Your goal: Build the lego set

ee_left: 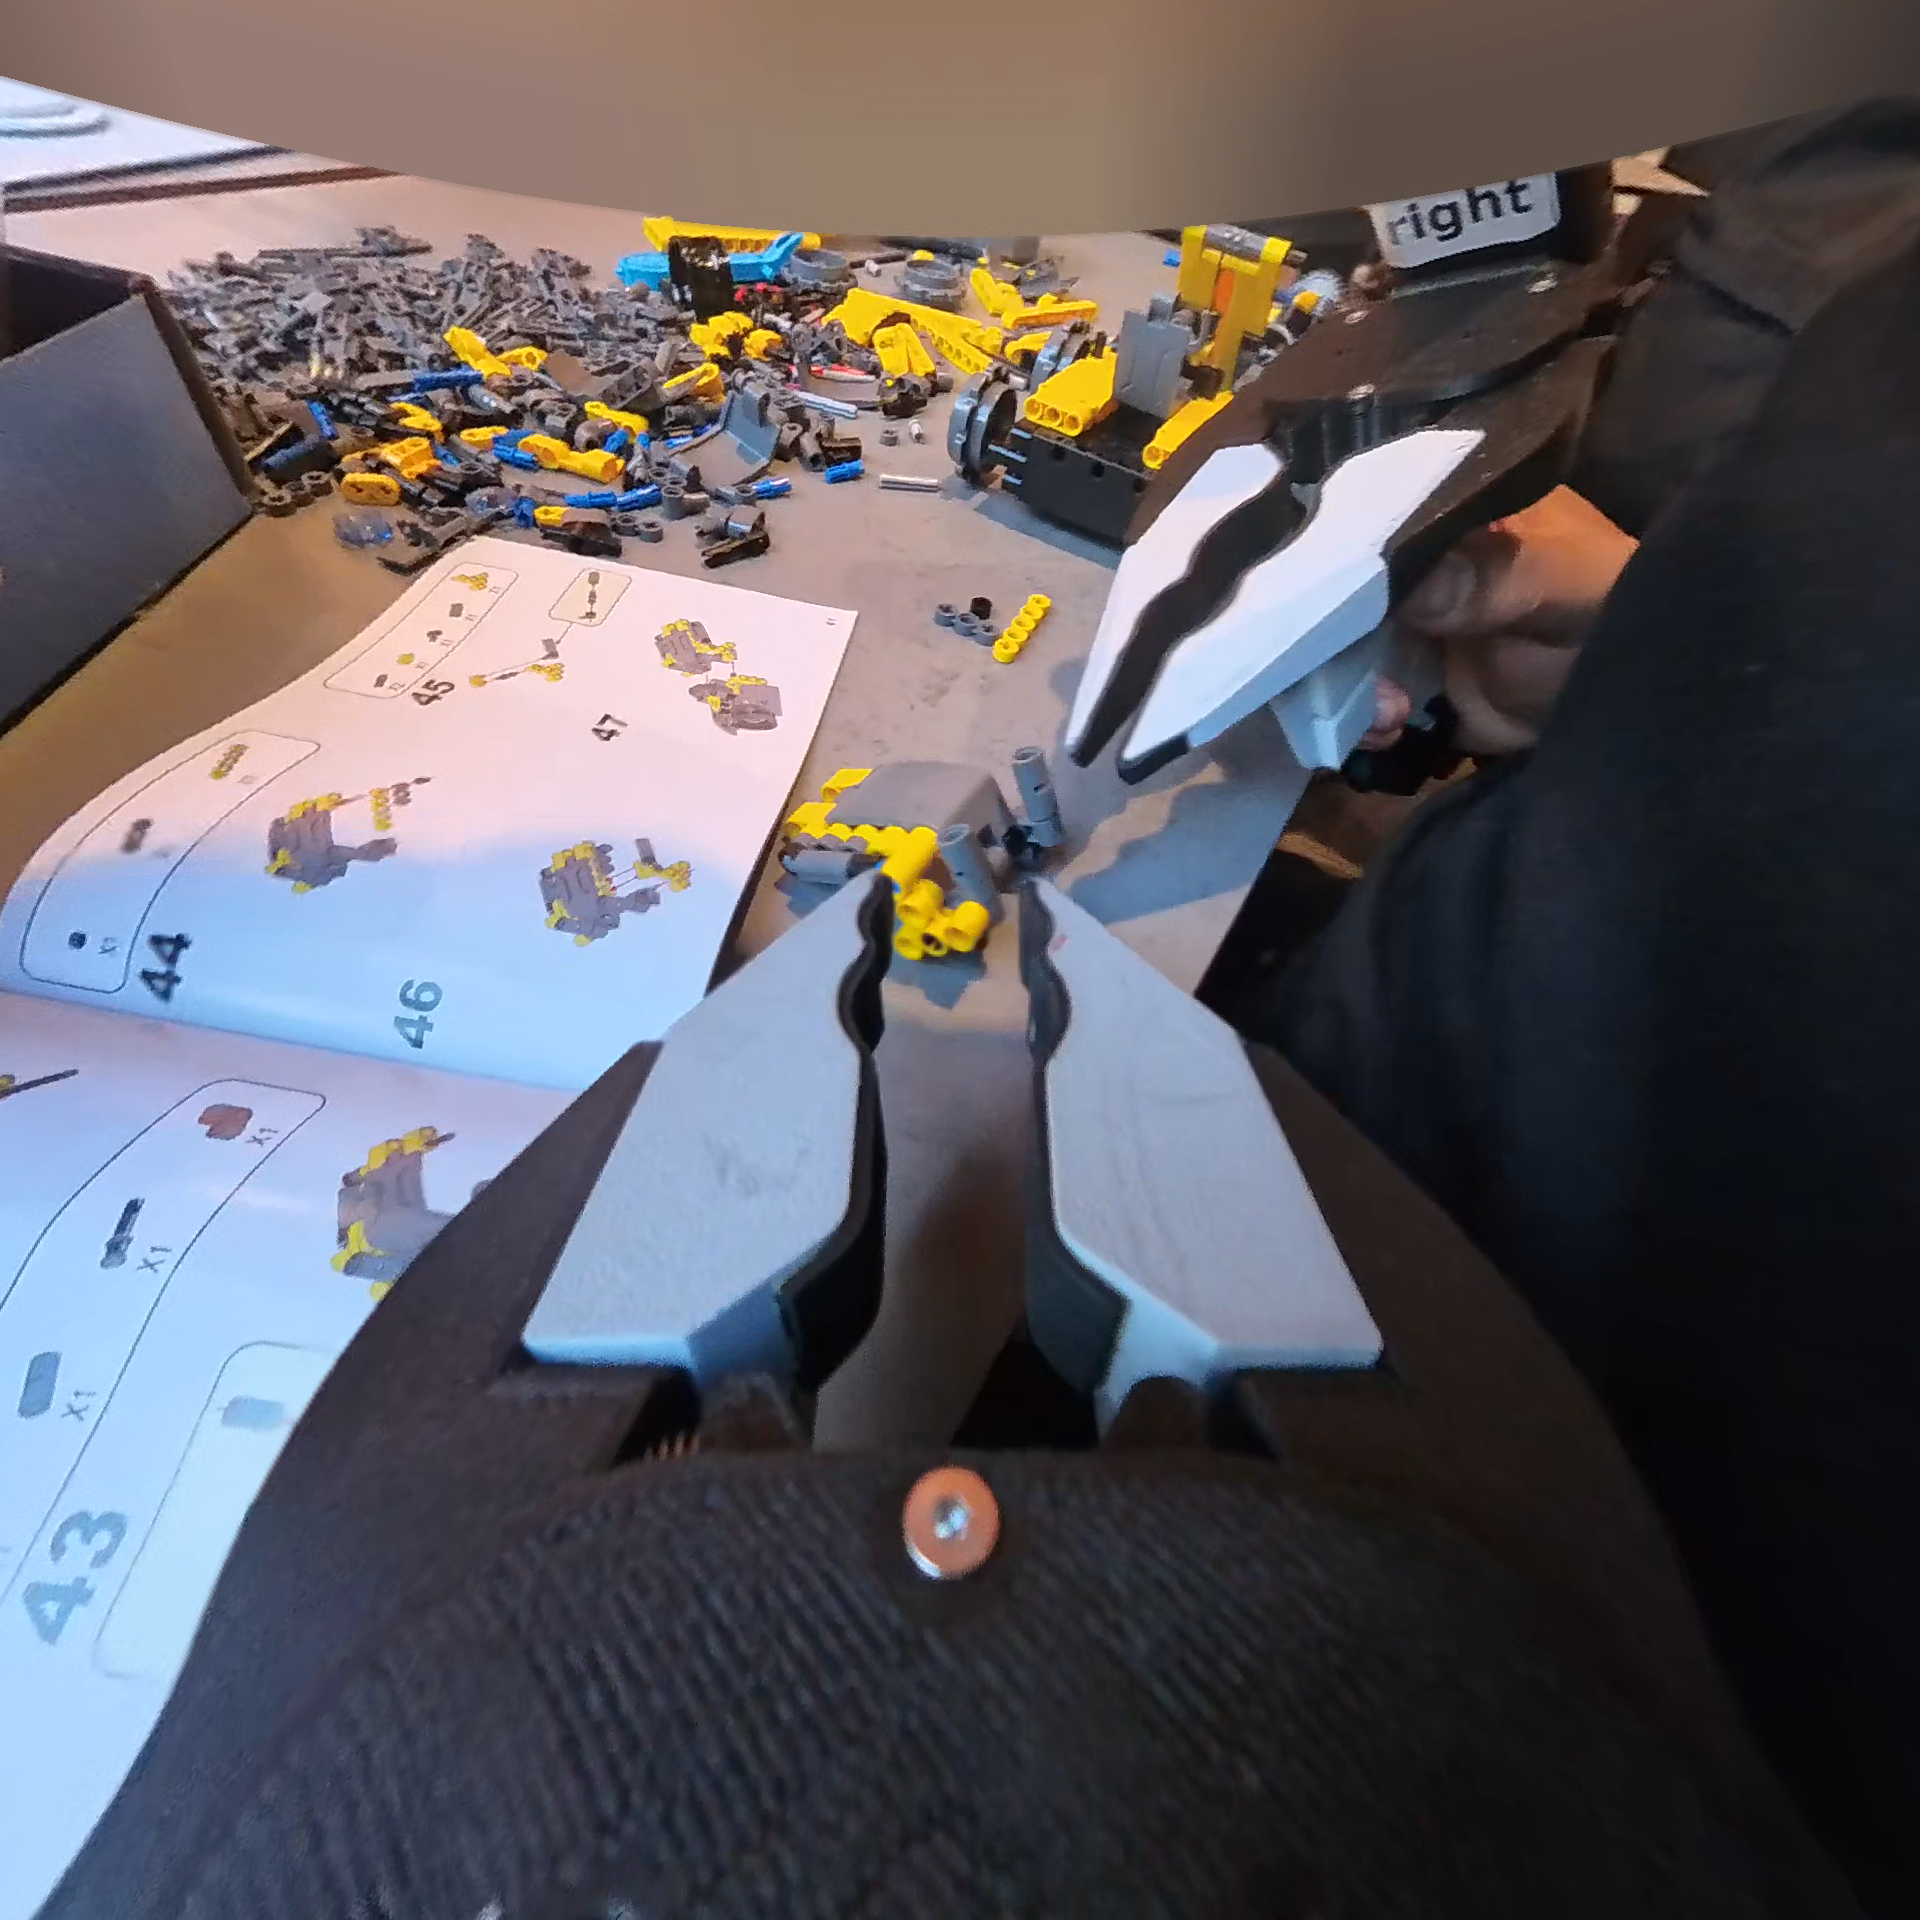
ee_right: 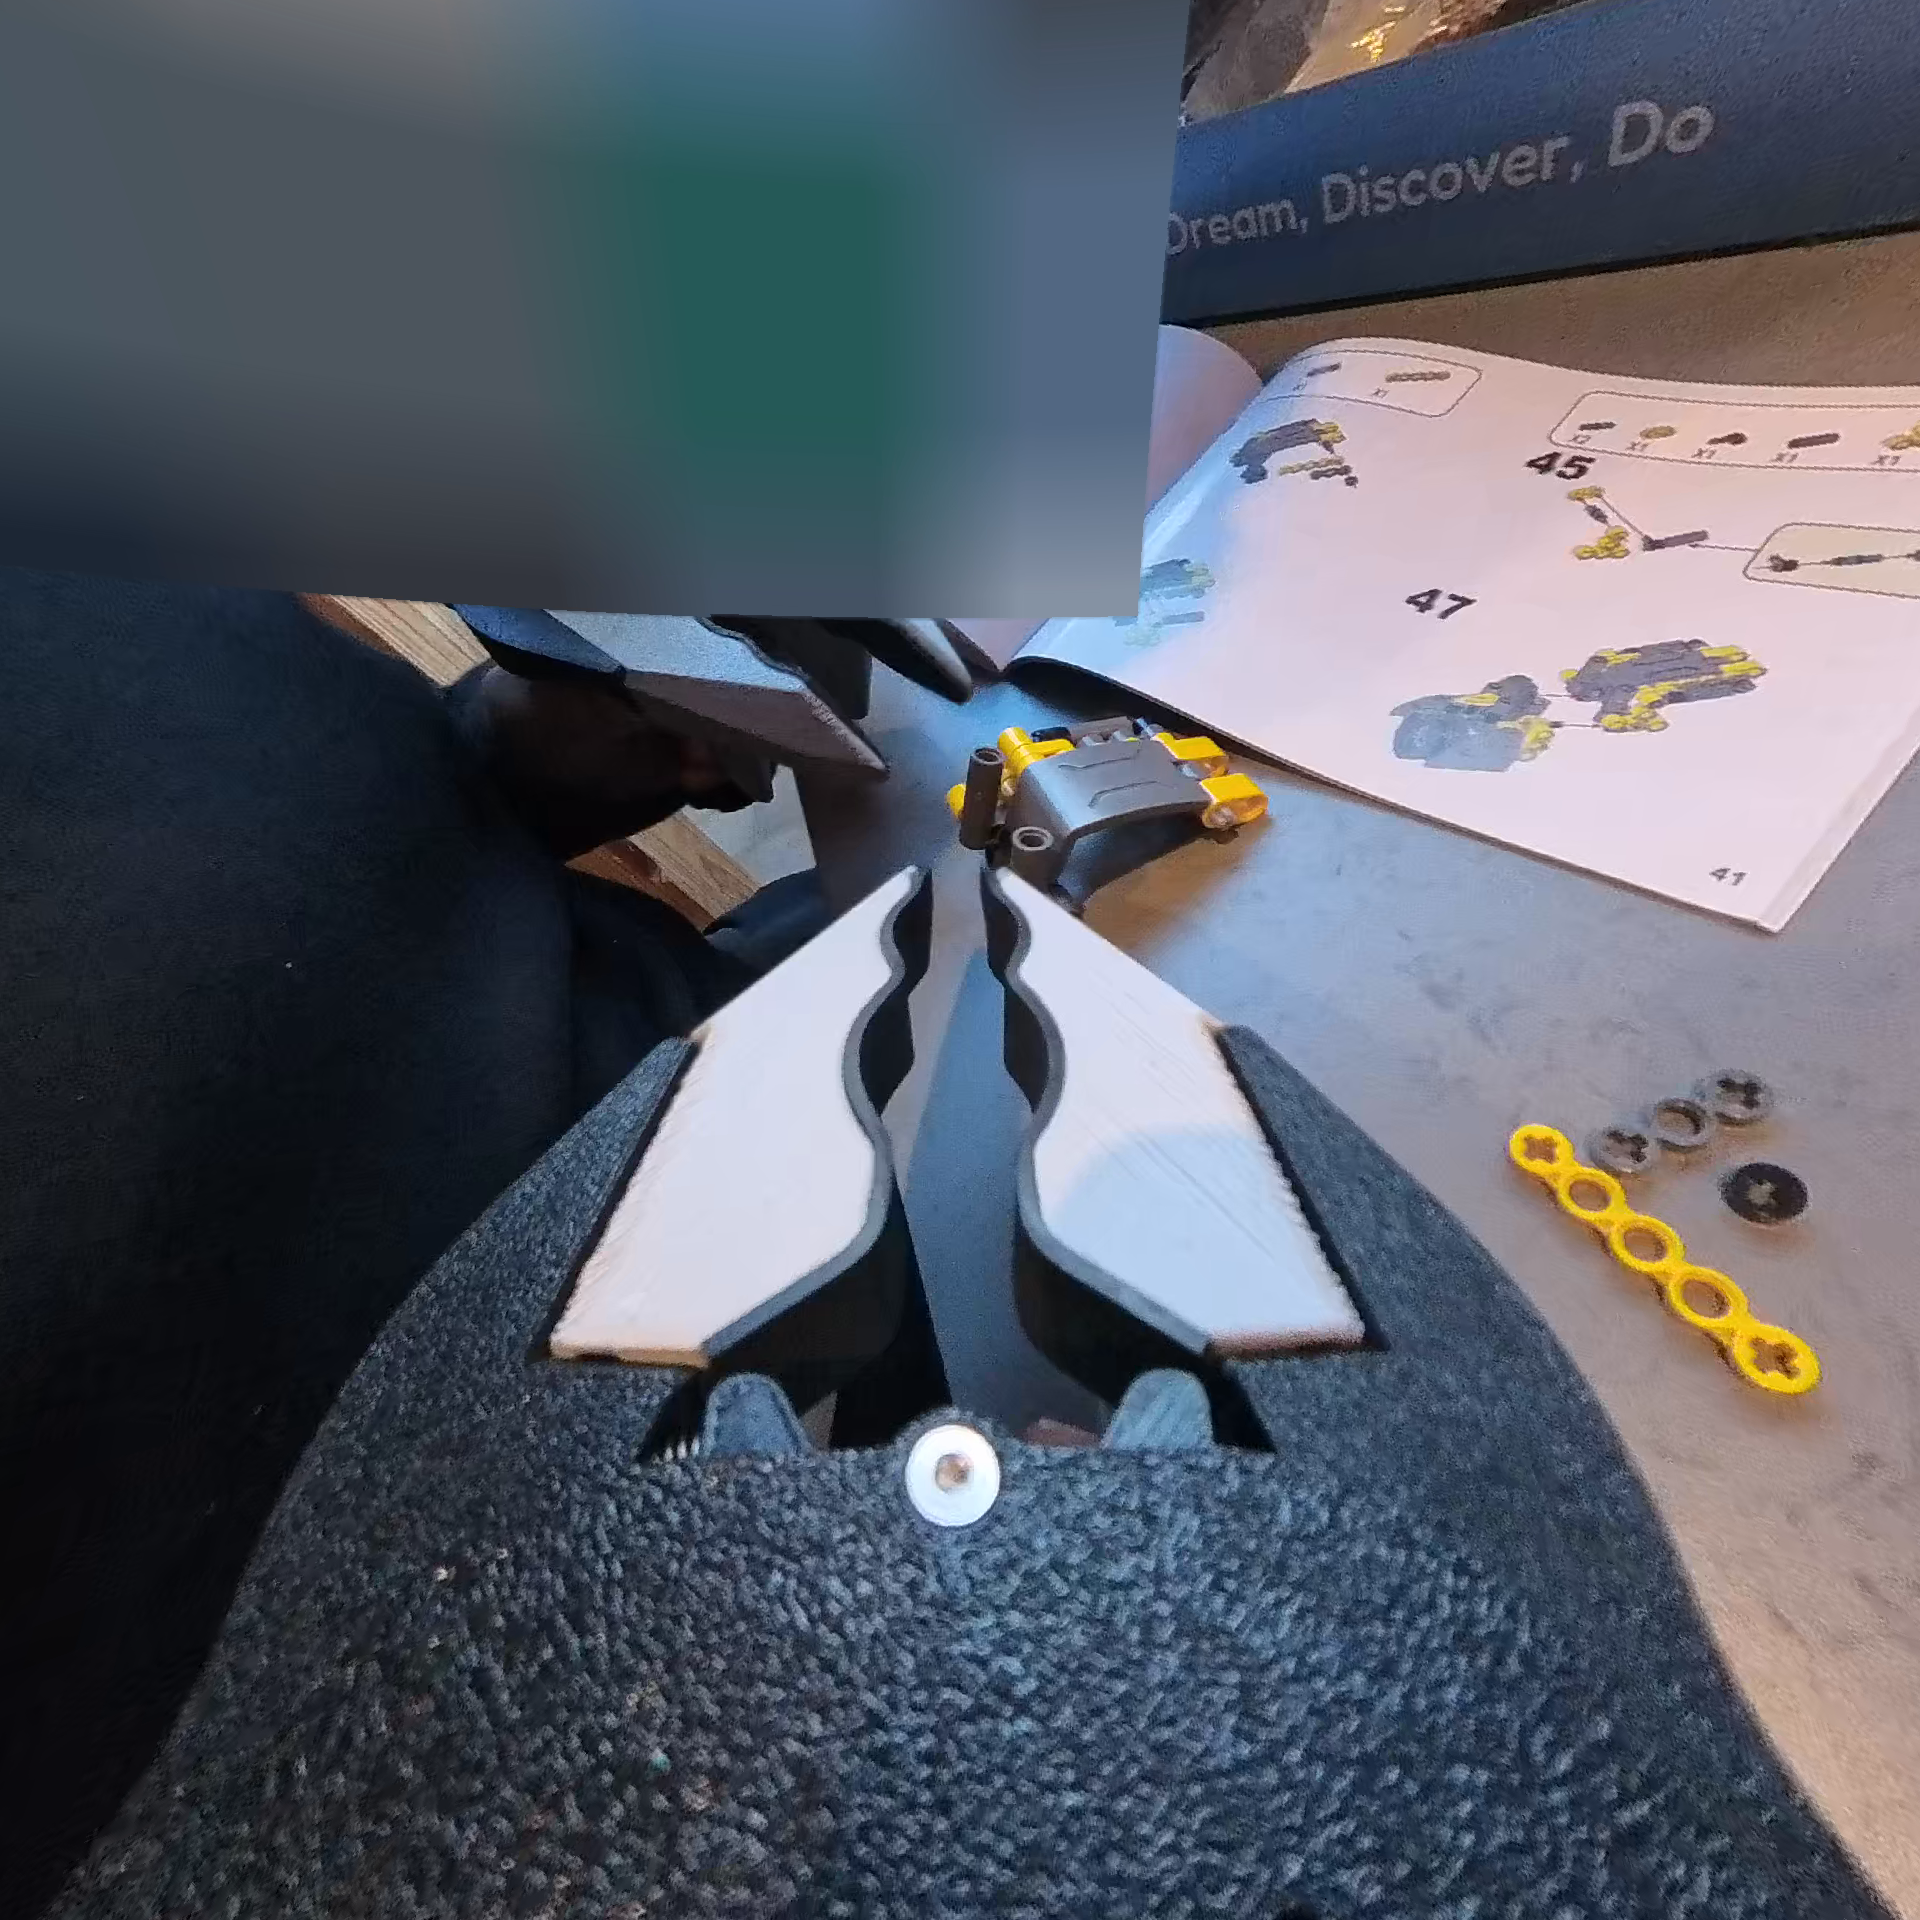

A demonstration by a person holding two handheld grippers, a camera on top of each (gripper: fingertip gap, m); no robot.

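A small grey-and-yellow brick assembly (ee_left: 904, 842) (ee_right: 1117, 795) sits near the table's (ee_left: 935, 561) front edge, just beside an open instruction booklet (ee_left: 447, 790) (ee_right: 1507, 623). The left gripper (ee_left: 956, 888), fingers apart, and the right gripper (ee_right: 953, 875) (ee_left: 1101, 753), fingers narrowly parted, hover close to it, empty. A yellow strip (ee_right: 1662, 1257) (ee_left: 1021, 629) lies nearby; loose bricks (ee_left: 499, 395) crowd the far edge.

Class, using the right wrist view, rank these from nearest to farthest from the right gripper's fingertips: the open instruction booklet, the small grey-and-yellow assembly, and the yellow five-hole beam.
From the right gripper:
1. Grey-and-yellow assembly, just ahead of the tips.
2. Yellow five-hole beam, off to the right, beside the gripper body.
3. Open instruction booklet, beyond the assembly, upper right.
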